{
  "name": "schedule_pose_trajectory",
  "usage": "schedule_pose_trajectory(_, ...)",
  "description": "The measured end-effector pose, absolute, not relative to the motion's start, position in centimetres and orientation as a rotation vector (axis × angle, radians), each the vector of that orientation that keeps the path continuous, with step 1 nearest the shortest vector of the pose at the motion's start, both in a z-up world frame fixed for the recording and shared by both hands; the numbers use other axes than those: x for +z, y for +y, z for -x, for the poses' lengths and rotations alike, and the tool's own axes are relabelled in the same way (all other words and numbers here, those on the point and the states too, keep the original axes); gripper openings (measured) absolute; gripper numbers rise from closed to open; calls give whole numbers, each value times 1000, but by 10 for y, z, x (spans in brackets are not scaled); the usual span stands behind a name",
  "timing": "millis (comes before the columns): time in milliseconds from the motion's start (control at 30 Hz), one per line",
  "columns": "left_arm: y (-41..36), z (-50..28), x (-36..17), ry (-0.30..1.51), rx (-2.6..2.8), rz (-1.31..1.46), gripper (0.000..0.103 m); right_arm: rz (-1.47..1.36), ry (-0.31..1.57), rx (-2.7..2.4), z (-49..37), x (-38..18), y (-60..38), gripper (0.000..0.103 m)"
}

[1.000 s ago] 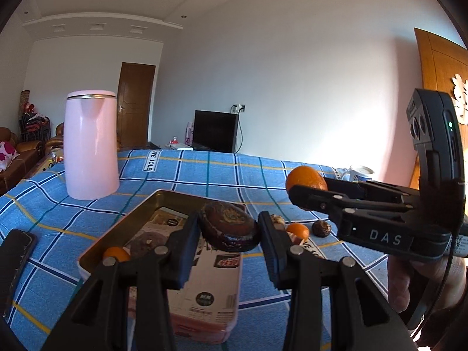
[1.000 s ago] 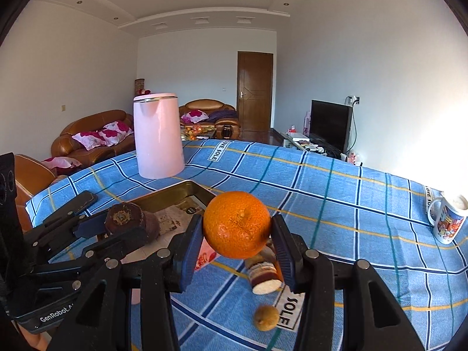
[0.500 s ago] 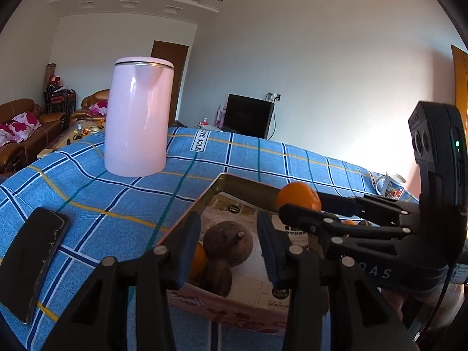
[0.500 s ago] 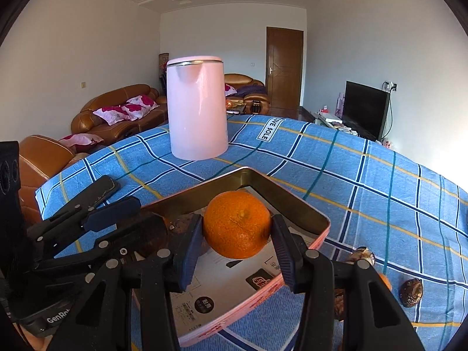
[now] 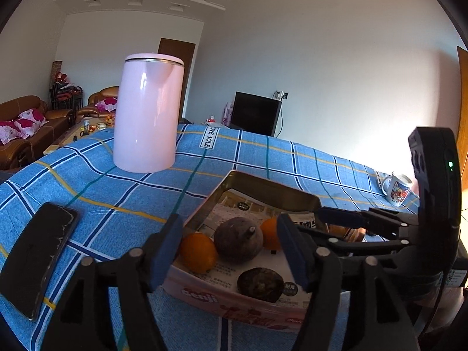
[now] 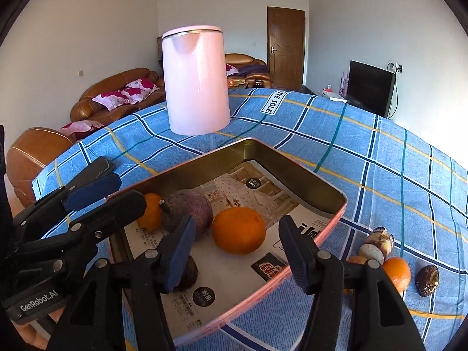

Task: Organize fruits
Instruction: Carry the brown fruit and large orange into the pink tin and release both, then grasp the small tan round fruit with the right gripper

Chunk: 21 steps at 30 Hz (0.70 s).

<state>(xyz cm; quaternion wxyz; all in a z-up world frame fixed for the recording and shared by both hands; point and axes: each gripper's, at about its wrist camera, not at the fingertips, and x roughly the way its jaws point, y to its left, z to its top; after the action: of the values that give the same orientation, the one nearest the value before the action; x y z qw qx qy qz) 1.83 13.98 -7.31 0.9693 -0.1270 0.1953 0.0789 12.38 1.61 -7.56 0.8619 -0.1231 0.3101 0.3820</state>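
Blue checked tablecloth (image 6: pixel 365 152) held the tin (image 6: pixel 292 163); both grippers, left (image 5: pixel 229 253) and right (image 6: pixel 237 251), gaped wide and empty, and pulling back carelessly risked nudging the orange (image 6: pixel 238 230).

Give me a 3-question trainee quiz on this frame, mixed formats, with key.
1. True or false: the right hand-held gripper is shut on the large orange.
2. Multiple choice: where does the purple mangosteen lie? A) on the blue checked cloth B) inside the tin tray C) between the fingers of the left hand-held gripper, lifted off the tray
3. Fill in: the tall pink item standing on the cloth behind the tray is a ____.

Key: 1 false, both grippers are open and the orange rests on the tray's paper lining; 2 B; 3 kettle.
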Motion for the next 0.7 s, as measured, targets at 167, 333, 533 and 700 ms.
schedule_pose_trajectory(167,126,-16,-66,380,129,245,78,257,577,737,-110,-63,-41,63)
schedule_pose_trajectory(333,97,-24,-63,396,69,214,80,249,630,588,-121,-72,-105,63)
schedule_pose_trajectory(533,59,-35,-58,419,10,140,80,211,706,596,-131,-85,-124,50)
schedule_pose_trajectory(700,38,-49,-57,451,-27,109,80,229,801,630,-141,-102,-110,45)
